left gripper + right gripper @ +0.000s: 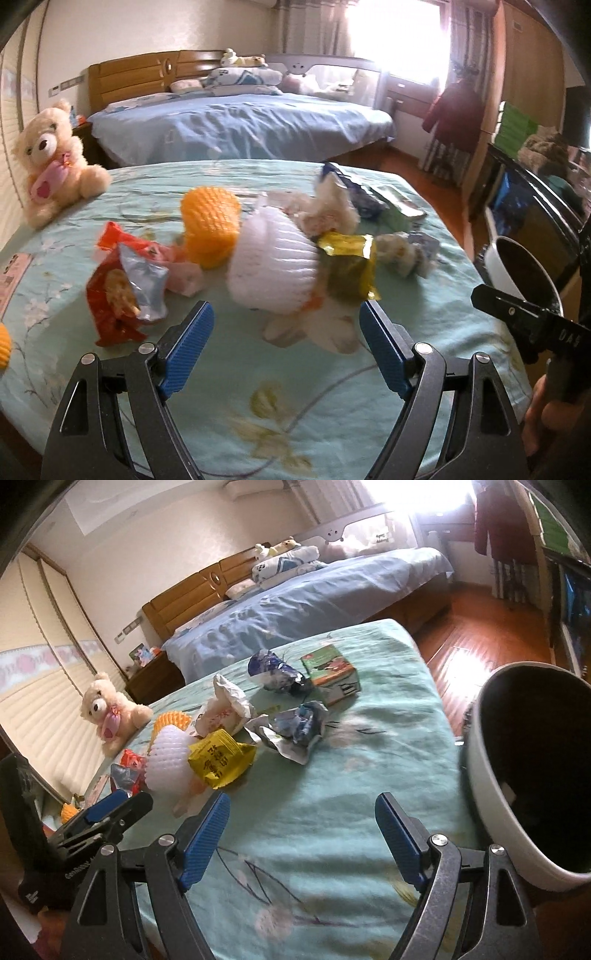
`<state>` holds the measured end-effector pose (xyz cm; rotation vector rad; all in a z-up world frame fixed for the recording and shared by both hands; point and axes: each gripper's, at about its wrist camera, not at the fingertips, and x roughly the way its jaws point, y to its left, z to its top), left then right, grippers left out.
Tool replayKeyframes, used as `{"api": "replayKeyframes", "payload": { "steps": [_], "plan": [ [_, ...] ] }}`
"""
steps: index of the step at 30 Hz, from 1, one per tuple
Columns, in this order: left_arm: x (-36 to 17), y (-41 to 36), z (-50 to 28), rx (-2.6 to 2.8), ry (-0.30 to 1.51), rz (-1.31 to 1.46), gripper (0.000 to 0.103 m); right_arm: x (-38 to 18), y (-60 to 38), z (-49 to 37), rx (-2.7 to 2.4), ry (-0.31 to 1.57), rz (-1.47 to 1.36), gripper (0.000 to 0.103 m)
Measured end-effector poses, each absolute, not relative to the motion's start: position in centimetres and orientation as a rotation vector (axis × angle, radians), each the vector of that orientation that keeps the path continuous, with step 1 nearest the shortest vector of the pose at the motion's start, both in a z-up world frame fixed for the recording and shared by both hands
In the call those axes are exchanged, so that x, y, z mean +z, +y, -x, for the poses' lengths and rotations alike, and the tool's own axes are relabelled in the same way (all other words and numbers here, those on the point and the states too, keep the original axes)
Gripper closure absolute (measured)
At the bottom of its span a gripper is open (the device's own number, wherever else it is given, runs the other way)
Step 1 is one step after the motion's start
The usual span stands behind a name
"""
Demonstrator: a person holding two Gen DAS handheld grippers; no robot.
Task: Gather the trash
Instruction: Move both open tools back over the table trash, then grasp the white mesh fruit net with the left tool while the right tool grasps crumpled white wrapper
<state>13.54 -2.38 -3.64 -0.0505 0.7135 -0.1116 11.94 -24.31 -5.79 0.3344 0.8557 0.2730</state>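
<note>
On the mint-green floral bedspread, mid-surface: a loose heap of trash. White ribbed foam fruit net sits at the near centre of the heap, orange foam fruit net touching it on the far left, crinkled yellow foil wrapper touching it on the right. Red and silver snack bag lies left of the nets, a little apart. Farther right: crumpled blue-white wrapper, dark blue foil bag, small green carton box.

Left gripper has both blue pads spread wide, nothing between them, nothing held. White foam net lies straight ahead, just beyond the fingertips and roughly centred in the gap; its long axis looks to run left-right across the jaws, though blur makes that uncertain. Likely a short push forward and down would bracket it.

Right gripper also wide open and empty, over bare bedspread; heap lies ahead and to its left, so left gripper is the nearer one to the foam net and yellow wrapper. Crumpled blue-white wrapper is the closest piece for the right one.

White round trash bin with dark inside stands at the bed's right edge, just right of the right gripper.

Cream teddy bear sits at far left, well apart from the heap.
</note>
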Motion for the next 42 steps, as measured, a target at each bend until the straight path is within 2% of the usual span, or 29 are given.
{"api": "replayKeyframes", "payload": {
  "steps": [11,13,14,15,16,17,19,21,42],
  "plan": [
    [-4.6,-1.1,-17.1,-0.086,0.739,0.048,0.020,-7.3,-22.1,-17.0,0.296,0.879,-0.319,0.021],
    [-5.0,-0.9,-17.6,-0.096,0.750,0.056,0.025,-7.7,-21.8,-17.9,0.299,0.892,-0.322,0.021],
    [-5.1,-0.9,-17.7,-0.108,0.756,0.062,0.041,-8.0,-21.7,-18.3,0.302,0.898,-0.325,0.026],
    [-5.4,-0.9,-17.9,-0.127,0.770,0.072,0.056,-8.2,-21.6,-18.6,0.301,0.901,-0.324,0.042],
    [-5.6,-0.8,-18.0,-0.142,0.787,0.086,0.060,-8.4,-21.6,-18.8,0.298,0.907,-0.319,0.054],
    [-5.8,-0.6,-18.1,-0.157,0.797,0.104,0.067,-8.6,-21.5,-18.9,0.293,0.917,-0.315,0.077],
    [-5.8,-0.5,-17.9,-0.171,0.795,0.112,0.072,-8.7,-21.6,-18.8,0.295,0.917,-0.325,0.083],
    [-5.5,-0.6,-17.5,-0.173,0.782,0.104,0.077,-8.4,-21.6,-18.4,0.292,0.902,-0.313,0.100],
    [-1.2,-5.1,-11.2,-0.331,0.667,0.035,0.079,-5.4,-25.7,-11.1,0.241,0.839,-0.319,0.102]
  ]
}}
